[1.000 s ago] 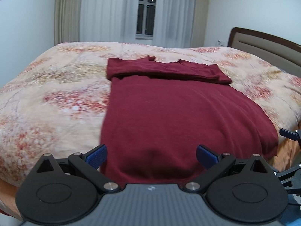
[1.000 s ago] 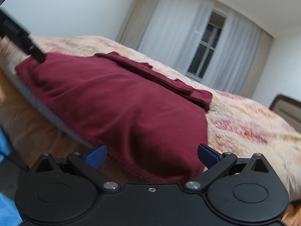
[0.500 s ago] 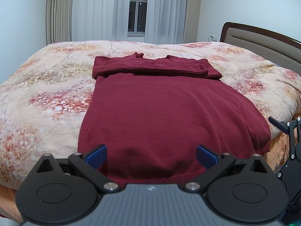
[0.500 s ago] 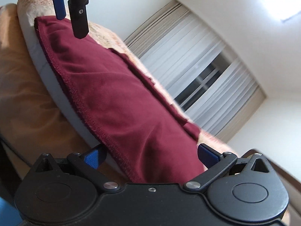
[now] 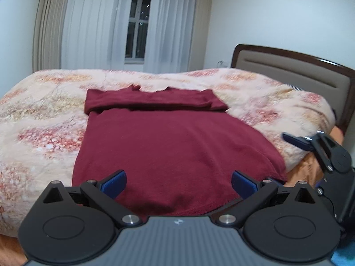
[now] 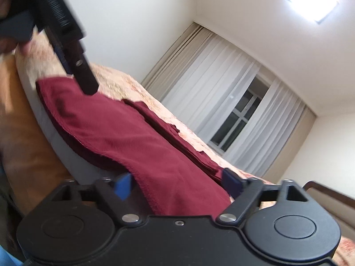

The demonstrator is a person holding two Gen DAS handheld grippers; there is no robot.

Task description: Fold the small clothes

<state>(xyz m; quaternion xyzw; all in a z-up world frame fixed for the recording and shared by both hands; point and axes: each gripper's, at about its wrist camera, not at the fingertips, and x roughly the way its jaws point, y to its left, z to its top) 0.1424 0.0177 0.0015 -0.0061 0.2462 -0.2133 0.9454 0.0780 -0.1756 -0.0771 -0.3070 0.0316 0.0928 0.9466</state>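
Maroon knit garment (image 5: 168, 146) lies spread flat on the floral quilt (image 5: 42, 119) of the bed, its far end already turned back in a narrow band toward the window (image 5: 135, 26), its near hem draped over the bed's front edge. Left gripper (image 5: 178, 182) hovers over the near hem just left of the garment's middle, jaws wide, blue pads apart, nothing held. Right gripper (image 6: 176, 184) sits at the garment's right near corner; its jaws have just been closing, with the hem and a fold of cloth lying between the pads, though neither pad visibly presses the fabric yet, so no grip is confirmed. Judgement: both tools are placed at the hem's two ends so the near edge can be lifted level and carried toward the folded band, keeping the next fold square. Headboard (image 5: 295, 71) stands to the garment's right. No bins, baskets or boxes in view; the bed is the only working surface, and it bears just this one garment.
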